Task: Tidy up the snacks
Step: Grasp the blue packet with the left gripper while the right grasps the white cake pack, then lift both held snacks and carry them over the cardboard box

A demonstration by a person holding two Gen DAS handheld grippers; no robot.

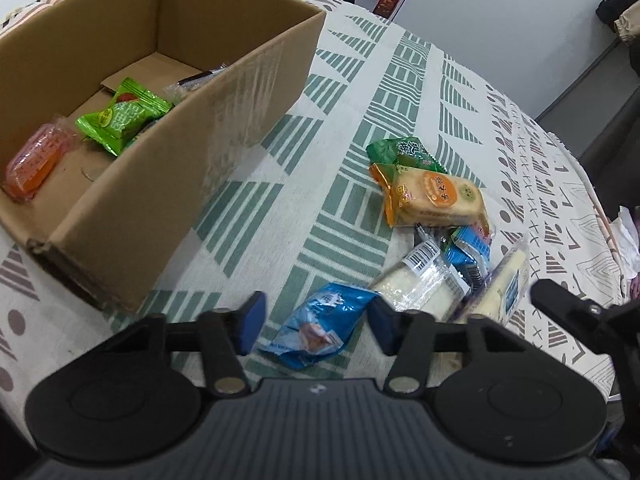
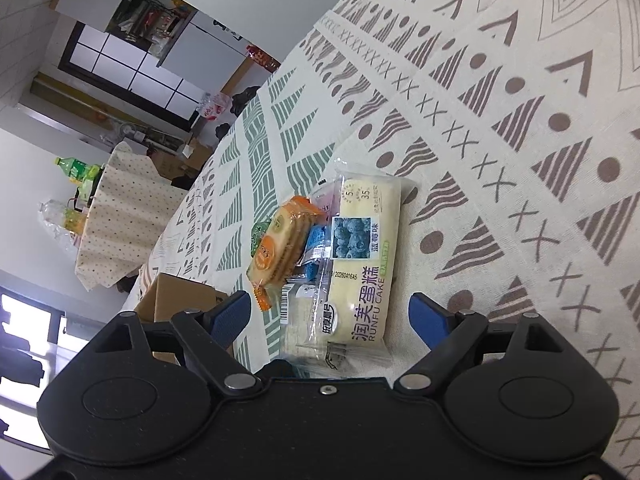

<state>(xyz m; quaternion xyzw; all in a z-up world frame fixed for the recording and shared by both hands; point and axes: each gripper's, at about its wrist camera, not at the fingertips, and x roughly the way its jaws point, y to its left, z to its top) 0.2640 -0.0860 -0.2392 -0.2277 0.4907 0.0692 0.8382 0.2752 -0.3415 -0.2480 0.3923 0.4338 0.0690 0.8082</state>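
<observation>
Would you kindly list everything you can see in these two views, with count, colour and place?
cardboard box: one, brown, on the tablecloth, left.
green packets: two or so, inside the box.
orange packet: one, near corner of the box.
blue packet: one, between the left gripper's fingers.
cracker pack: one, orange, in the pile.
dark green packet: one, behind the crackers.
Runfu cake: one, pale yellow, before the right gripper.
tablecloth: one, patterned white.
left gripper: black, blue pads.
right gripper: open.

patterned tablecloth (image 2: pixel 500 92); bg: round side table w/ dotted cloth (image 2: pixel 116 216), green bottle (image 2: pixel 76 168) on it, dark-framed window (image 2: pixel 120 64).
</observation>
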